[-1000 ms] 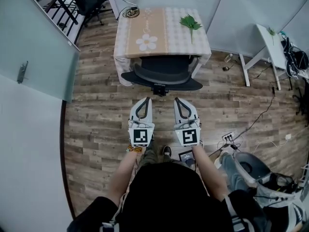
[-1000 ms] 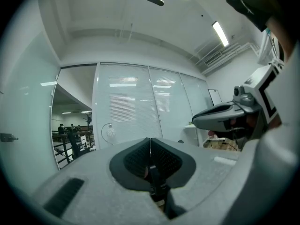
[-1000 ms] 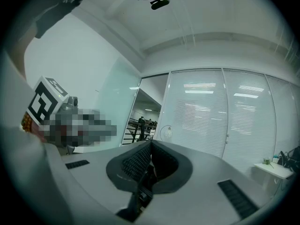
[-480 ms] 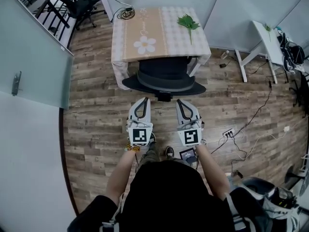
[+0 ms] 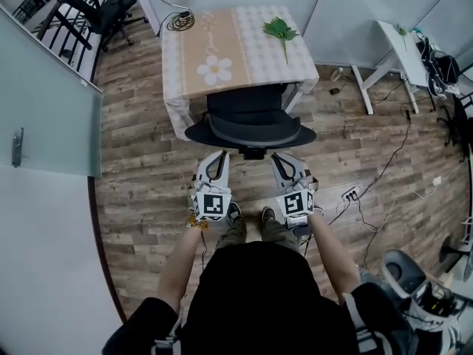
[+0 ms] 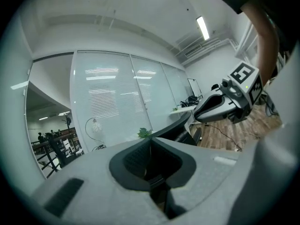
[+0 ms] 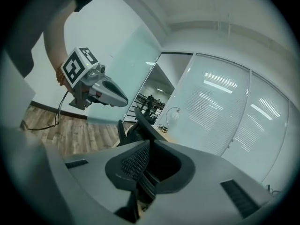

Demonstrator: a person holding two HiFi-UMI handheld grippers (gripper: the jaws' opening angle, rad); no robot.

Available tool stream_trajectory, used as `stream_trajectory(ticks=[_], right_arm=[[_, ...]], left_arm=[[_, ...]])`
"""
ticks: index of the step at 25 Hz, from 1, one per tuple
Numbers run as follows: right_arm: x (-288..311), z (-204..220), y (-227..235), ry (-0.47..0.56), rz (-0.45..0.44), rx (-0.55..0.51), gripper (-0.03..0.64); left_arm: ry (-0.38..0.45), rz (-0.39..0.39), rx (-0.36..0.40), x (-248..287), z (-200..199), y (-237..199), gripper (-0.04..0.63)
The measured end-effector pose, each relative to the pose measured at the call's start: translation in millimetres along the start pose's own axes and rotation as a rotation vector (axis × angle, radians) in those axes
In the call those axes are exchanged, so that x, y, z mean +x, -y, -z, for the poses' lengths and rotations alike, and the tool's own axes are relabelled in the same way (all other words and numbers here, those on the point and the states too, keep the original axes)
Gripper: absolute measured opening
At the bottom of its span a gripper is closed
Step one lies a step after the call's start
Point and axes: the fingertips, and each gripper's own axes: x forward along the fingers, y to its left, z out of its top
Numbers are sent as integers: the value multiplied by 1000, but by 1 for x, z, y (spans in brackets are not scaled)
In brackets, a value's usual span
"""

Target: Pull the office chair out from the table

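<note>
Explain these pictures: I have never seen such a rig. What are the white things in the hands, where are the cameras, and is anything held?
No robot: a person holds a two-jaw gripper in each hand, the left gripper and right gripper. One picture comes from a camera on the person's head, looking down; the other two from cameras riding on each gripper, looking along its jaws. Both pairs of jaws are shut, holding nothing. Ahead, an office chair is pushed under a table; a green leafy sprig lies on its cloth.
</note>
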Motion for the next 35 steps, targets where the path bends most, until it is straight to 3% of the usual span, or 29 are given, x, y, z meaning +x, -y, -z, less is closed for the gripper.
stream_trajectory(ticks=[10,13,16,18,22,35], right_arm=[[26,54,-20,-84,-199,-183,14],[30,72,-22,-114,-256,-251,71],[33,83,-28,-141,-303,-329,81],[36,89,-29,-155,-321,-369,98],[42,100,-28,-187,-348,-417,115],[62,132,-35,-282,-408,-484,120]], left_arm=[[-184,173,391,26,56,26,21],[-242,233,493,36,73,38,21],[-282,257,565,40,86,40,23],[-299,263,597,43,91,37,32],[-329,285,639,53,100,32,121],[-419,408,722,69,131,34,149]])
